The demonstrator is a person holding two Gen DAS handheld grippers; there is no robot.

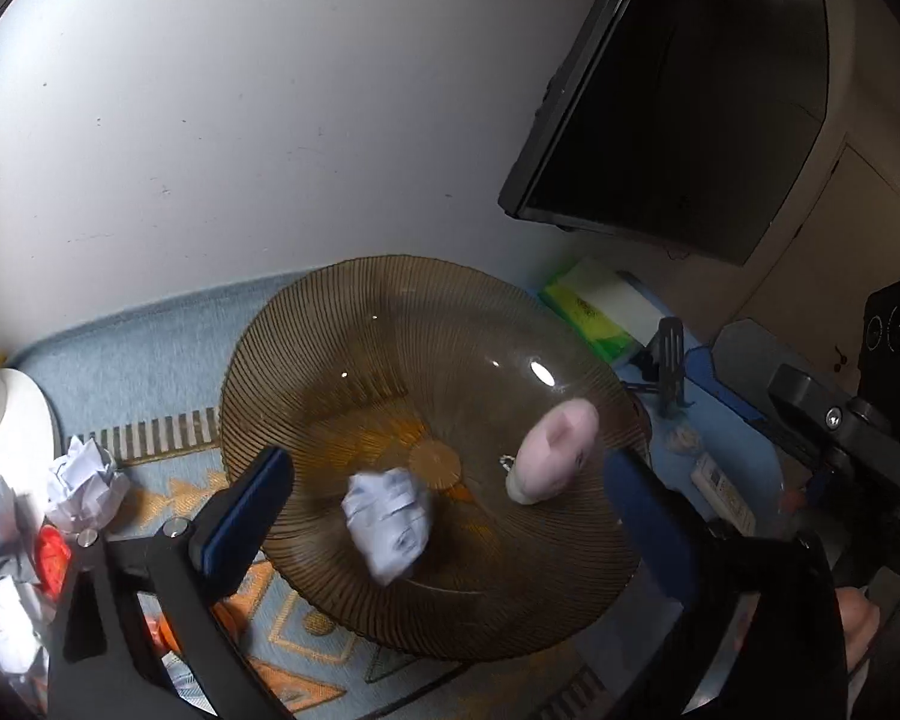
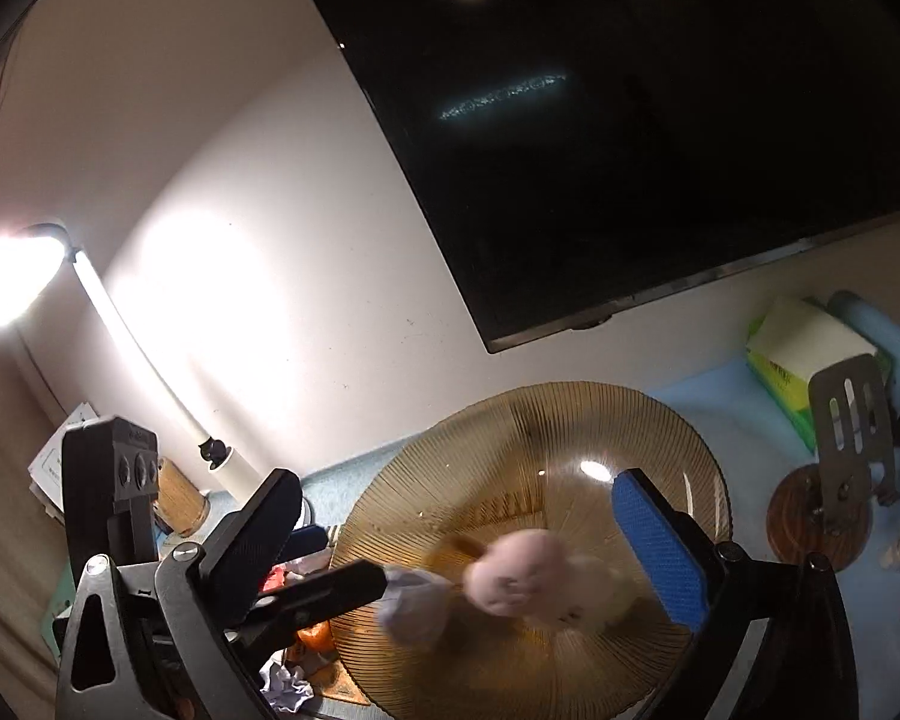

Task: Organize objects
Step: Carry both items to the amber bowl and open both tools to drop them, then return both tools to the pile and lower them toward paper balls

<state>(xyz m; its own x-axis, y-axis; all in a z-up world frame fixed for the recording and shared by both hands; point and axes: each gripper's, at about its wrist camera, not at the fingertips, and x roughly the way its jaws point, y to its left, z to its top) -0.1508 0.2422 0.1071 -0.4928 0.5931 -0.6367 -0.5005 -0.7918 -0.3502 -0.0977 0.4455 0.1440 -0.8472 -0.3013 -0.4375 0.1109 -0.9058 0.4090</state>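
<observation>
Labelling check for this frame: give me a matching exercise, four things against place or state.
Things:
1. crumpled paper ball
2. pink plush toy
3. tissue box
4. left gripper

Places or states:
A. behind the plate, near the wall under the dark screen
B. open, nothing pinched between its fingers
C. over the amber glass plate, right of its centre
D. over the plate, left of its centre, white with print

Pairs: 1-D, 2-C, 3-A, 4-B
</observation>
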